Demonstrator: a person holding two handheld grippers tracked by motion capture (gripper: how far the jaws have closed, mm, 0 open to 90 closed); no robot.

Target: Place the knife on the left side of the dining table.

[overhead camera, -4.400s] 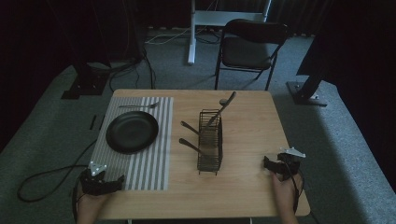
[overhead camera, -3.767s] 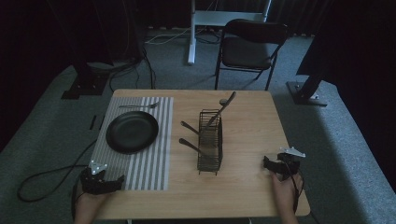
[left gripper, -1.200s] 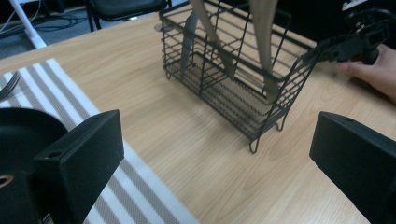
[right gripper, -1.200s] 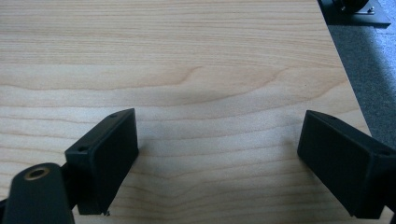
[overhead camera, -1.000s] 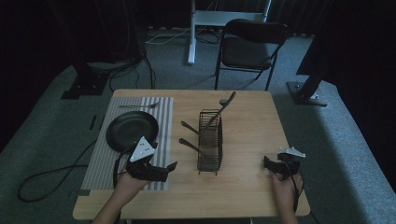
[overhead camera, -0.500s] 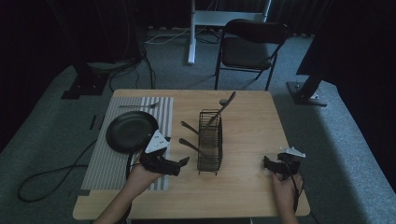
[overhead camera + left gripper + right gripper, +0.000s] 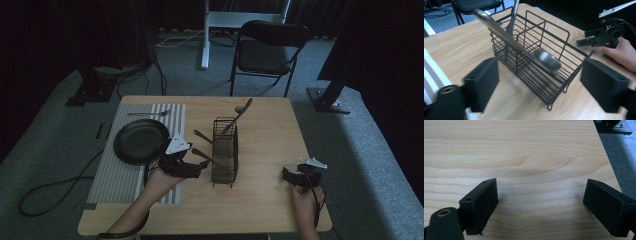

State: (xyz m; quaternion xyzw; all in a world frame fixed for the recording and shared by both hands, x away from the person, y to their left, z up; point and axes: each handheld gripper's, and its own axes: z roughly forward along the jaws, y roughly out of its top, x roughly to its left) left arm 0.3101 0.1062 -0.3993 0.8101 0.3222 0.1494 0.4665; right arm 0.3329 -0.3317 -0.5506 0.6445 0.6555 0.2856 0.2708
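L tool (image 7: 197,169) hangs over the counter (image 7: 270,125) just beside the wire caddy (image 7: 224,150), on its L side as seen from above, pointing at the rack. Its jaws stand apart w/ nothing pinched between them; they've just been closing a bit, but no pad presses on anything. In the left gripper view the jaws frame the caddy (image 7: 536,57), and the nearest handle (image 7: 506,35) of a utensil sticks out over the rim toward the tool, rounded end (image 7: 547,61) closest, not touched.

Caddy sits upright near mid-counter, black wire, w/ dividers inside. Three utensils in it: one long spoon-like piece (image 7: 239,114) leaning out the far end, and two handles (image 7: 204,136) poking out the L side toward the black plate (image 7: 140,141). Can't tell what kind the two are, their heads are down in the rack.

Plate rests on a striped mat (image 7: 125,170) at the counter's L part; a fork (image 7: 147,113) lies on the mat beyond the plate. L hand (image 7: 160,182) is partly over the mat's edge.

R tool (image 7: 292,176) rests low at the counter's near R corner, well apart from the caddy, held by the R hand (image 7: 305,202). Right gripper view: jaws spread wide, bare wood (image 7: 529,157) between them, gripping nothing.

A folding chair (image 7: 267,50) stands on the floor past the counter.
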